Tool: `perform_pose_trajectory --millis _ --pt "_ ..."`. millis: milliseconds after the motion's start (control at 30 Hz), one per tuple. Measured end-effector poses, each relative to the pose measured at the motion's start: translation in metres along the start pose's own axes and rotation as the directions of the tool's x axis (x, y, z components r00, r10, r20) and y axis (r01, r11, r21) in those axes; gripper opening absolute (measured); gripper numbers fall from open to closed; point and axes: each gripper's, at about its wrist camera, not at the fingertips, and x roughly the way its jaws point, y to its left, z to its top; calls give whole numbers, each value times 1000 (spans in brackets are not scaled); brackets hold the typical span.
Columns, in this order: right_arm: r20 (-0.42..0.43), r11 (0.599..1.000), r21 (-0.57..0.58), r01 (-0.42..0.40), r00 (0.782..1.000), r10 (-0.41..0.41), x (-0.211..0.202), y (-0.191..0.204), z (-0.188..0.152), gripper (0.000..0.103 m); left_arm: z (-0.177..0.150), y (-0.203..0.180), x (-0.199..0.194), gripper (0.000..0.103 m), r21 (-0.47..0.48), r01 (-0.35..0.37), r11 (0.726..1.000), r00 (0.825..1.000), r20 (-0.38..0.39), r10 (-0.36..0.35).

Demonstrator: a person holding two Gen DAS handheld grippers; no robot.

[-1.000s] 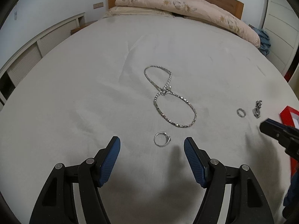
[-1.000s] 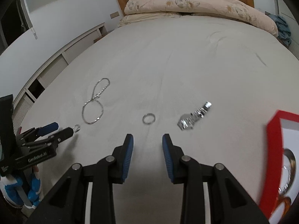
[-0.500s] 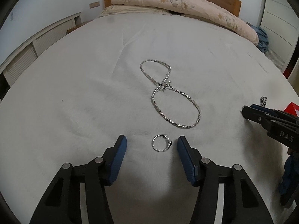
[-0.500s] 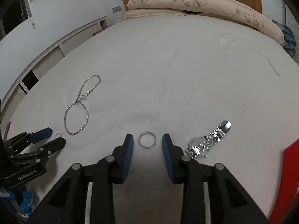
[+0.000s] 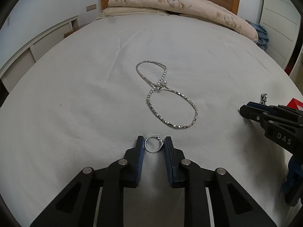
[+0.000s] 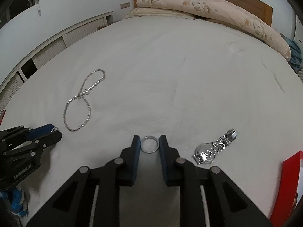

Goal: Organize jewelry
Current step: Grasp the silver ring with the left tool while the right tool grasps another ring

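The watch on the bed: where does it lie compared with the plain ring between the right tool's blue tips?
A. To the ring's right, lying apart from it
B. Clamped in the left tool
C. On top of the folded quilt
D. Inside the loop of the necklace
A. In the right wrist view the watch lies on the sheet to the right of the plain ring, clear of it, while the right gripper is closing around that ring.

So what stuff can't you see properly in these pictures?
- Red box: right wrist view, cut off by the picture's edge; its contents are hidden.
- Silver wristwatch: left wrist view, mostly hidden behind the right tool.
- Silver ring with a small setting: right wrist view, nearly covered by the left tool.
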Motion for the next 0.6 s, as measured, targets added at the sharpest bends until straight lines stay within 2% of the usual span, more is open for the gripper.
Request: perform_pose_trajectory --millis 300,600 --pt "21 999 26 -32 999 32 -29 -1 -5 19 1 1 -12 20 -34 10 999 1000 -9 -10" --pt "64 997 60 -54 997 51 -90 7 -17 19 -2 -10 -58 20 -9 28 1000 999 27 -28"
